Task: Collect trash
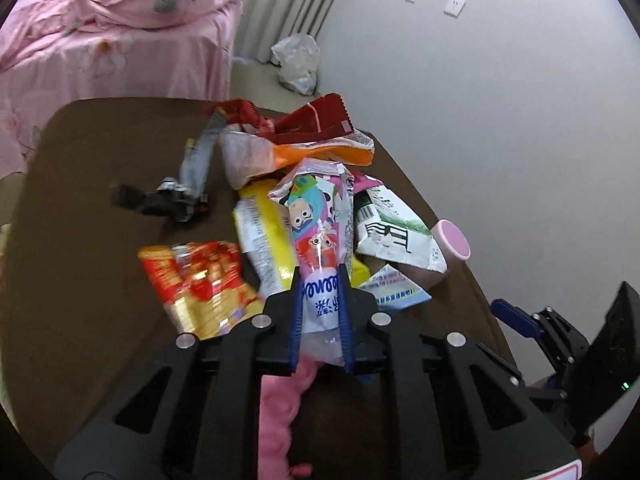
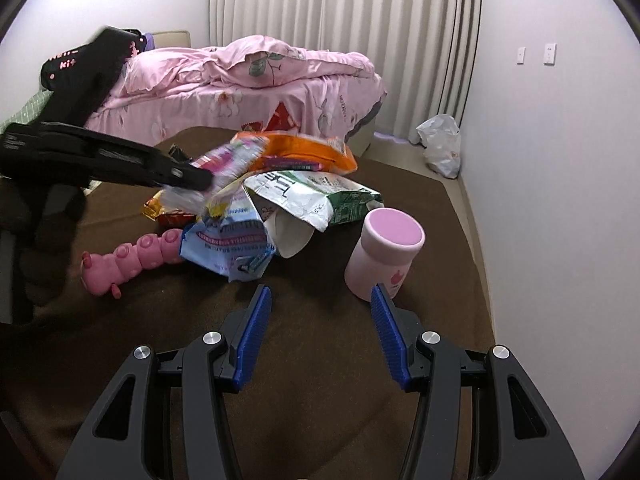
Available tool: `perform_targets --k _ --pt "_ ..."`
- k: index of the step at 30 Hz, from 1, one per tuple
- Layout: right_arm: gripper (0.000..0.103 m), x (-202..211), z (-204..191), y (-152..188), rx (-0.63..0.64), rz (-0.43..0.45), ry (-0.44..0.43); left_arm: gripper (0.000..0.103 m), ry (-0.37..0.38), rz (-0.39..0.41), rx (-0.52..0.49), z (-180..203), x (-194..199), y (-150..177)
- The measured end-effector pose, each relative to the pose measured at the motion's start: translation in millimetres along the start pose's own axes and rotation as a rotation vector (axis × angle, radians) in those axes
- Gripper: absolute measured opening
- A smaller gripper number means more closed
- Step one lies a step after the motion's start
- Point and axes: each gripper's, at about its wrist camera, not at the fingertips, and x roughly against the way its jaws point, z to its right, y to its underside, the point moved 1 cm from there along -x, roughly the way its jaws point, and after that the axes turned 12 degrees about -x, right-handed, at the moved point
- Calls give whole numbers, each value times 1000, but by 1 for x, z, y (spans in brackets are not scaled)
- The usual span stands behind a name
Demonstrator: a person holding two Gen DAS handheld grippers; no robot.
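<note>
From the left wrist view, the left gripper (image 1: 322,300) has its blue-padded jaws pinched on the clear end of a pink cartoon-printed plastic wrapper (image 1: 320,236), which sticks out forward over the heap. The rest of the litter lies on the brown blanket-covered table (image 1: 80,260): a crumpled red-and-gold foil snack bag (image 1: 196,284) to the left, a yellow packet (image 1: 262,240) beneath the wrapper, an orange bag (image 1: 320,154) and a dark red foil pouch (image 1: 316,120) behind, and a white-and-green printed bag (image 1: 394,236) to the right. A white plastic bag (image 1: 298,62) sits on the floor by the wall, well apart.

From the right wrist view, the right gripper (image 2: 320,320) hangs wide open and empty above bare blanket, just beside a pink cylindrical cup (image 2: 380,256). A pink caterpillar toy (image 2: 132,258) lies left of a pale blue torn packet (image 2: 230,244).

Judging by this, collecting has barely begun: one wrapper is gripped, nearly everything else waits
</note>
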Motion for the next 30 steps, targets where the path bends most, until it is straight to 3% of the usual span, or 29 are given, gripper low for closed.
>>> perform_targets --k 5,11,17,20,24,27,30 --pt "49 -5 -12 -2 3 -15 -30 14 -51 30 8 -15 43 19" --pt "49 -16 -27 -11 -44 -83 -96 14 -208 -16 -21 -41 70 48" --pt "49 -23 -43 -25 25 -29 -92 14 -206 -49 15 -60 72 70" --pt "49 -35 -51 -33 41 -58 -94 14 -210 -46 31 -64 74 80" --pt "49 -43 -67 -40 116 -40 -92 20 -211 -45 79 -72 74 86" --pt "49 -51 -63 -44 126 4 -75 23 -205 -45 119 -79 75 92" --pt "49 -62 -54 -45 95 -30 -118 26 -193 -35 148 -84 77 94"
